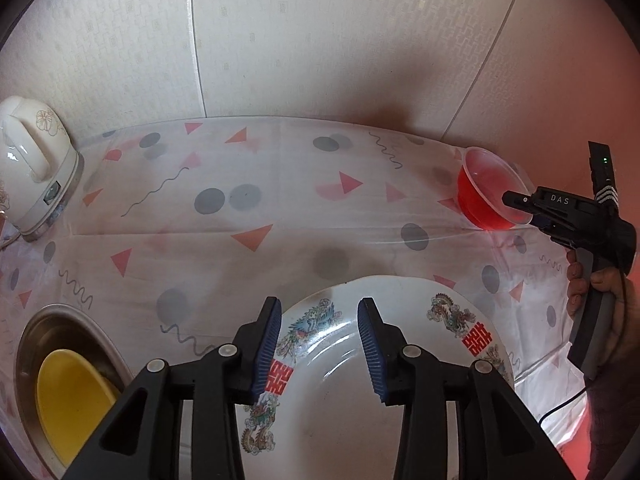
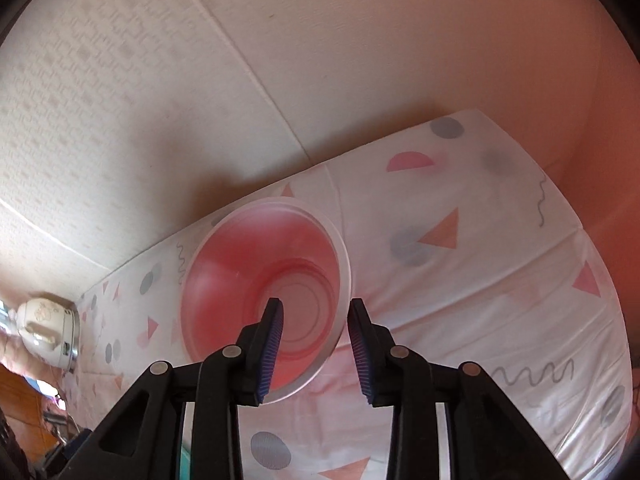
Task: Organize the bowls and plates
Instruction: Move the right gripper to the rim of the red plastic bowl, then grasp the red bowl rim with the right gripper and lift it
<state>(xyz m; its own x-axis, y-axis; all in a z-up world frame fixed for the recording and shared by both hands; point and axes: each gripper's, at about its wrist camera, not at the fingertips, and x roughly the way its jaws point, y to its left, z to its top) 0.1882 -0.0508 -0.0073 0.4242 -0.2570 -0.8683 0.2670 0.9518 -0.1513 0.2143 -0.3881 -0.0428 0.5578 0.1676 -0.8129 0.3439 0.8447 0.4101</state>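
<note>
A white plate (image 1: 416, 320) with dragon, phoenix and red character decor lies on the patterned tablecloth (image 1: 280, 220). My left gripper (image 1: 320, 302) hangs open just above the plate's middle, with nothing pinched. At the table's far right stands a translucent red bowl (image 1: 480, 188) (image 2: 240, 280). My right gripper (image 1: 516, 204) (image 2: 316, 302) is open and straddles the bowl's near right rim. Its left finger is inside the bowl and its right finger outside, and the pads stand clear of the rim. A yellow dish (image 1: 68, 400) rests inside a steel basin (image 1: 60, 314) at the lower left.
A white electric kettle (image 1: 36, 168) (image 2: 44, 328) stands at the table's far left against the wall. A person's hand (image 1: 600, 288) grips the right gripper's handle, and a cable trails from it. The textured wall runs close behind the table.
</note>
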